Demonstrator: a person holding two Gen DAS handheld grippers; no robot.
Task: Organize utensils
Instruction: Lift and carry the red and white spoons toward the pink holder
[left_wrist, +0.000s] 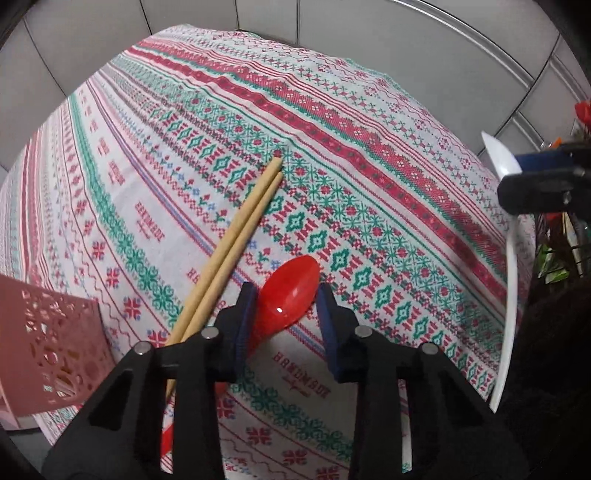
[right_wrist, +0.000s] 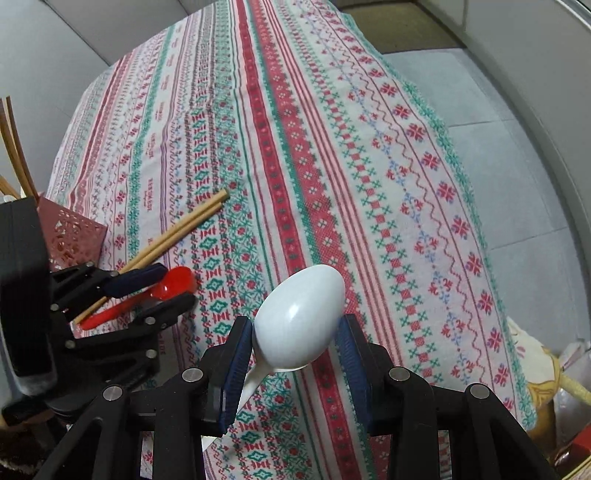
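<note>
A red plastic spoon (left_wrist: 291, 288) lies on the patterned tablecloth (left_wrist: 369, 177). My left gripper (left_wrist: 288, 306) points down over it, and both blue pads meet the edges of the bowl. A pair of wooden chopsticks (left_wrist: 236, 240) lies just left of that spoon. My right gripper (right_wrist: 295, 325) is shut on the bowl of a white spoon (right_wrist: 299, 317), held up above the cloth with its handle hanging down. The right wrist view also shows the left gripper (right_wrist: 170, 290), the red spoon (right_wrist: 177, 280) and the chopsticks (right_wrist: 184, 225). At the right edge of the left wrist view are the right gripper (left_wrist: 524, 173) and the white spoon (left_wrist: 502, 158).
A pink perforated holder (left_wrist: 48, 343) stands at the table's near left corner, with brown sticks (right_wrist: 14, 155) upright in it. The cloth's right edge (right_wrist: 480, 229) drops to a grey tiled floor. Bags (right_wrist: 546, 373) and red flowers (left_wrist: 583, 110) sit beyond the table.
</note>
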